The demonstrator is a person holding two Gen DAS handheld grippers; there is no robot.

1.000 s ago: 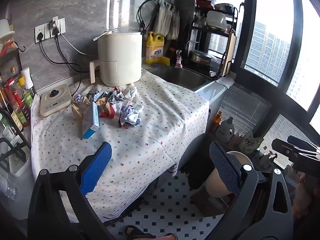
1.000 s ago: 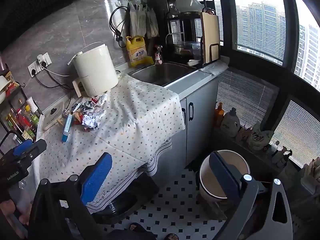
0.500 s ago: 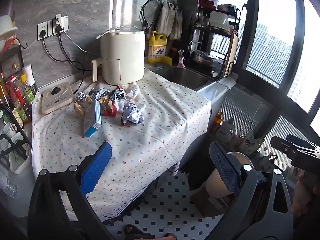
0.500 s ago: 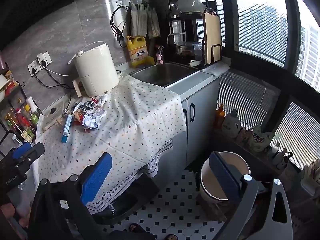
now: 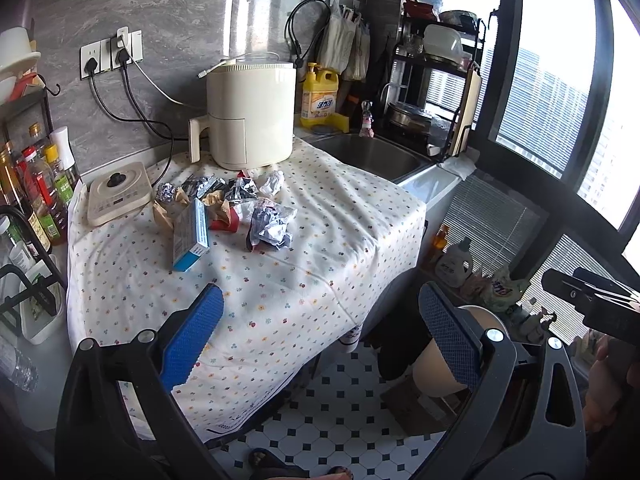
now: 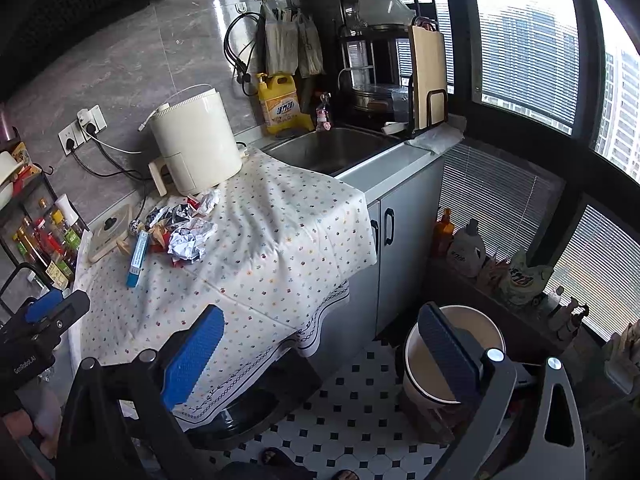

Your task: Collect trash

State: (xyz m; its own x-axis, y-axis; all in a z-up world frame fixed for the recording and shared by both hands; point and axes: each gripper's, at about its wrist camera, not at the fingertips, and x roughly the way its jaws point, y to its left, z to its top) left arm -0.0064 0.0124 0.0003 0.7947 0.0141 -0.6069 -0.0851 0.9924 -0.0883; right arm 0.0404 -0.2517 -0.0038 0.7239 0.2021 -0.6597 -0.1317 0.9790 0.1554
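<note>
While trash pile [image 5: 228,208] sits on tablecloth [image 5: 320,248], bin [image 6: 452,354] (floor) looks empty.

black-framed left gripper [image 5: 320,332] and right gripper [image 6: 320,344] — blue finger pads [image 5: 192,334], silver screws

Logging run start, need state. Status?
Both hand-held grippers, left and right, open, empty, short of the table. Trash pile untouched on the cloth. Bin on the floor. Path clear.

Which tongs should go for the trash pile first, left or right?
Probably left. The left tongs are open and empty, over the tablecloth and facing the trash pile. The right tongs, also open, sit off the counter's corner, nearer the bin.
</note>
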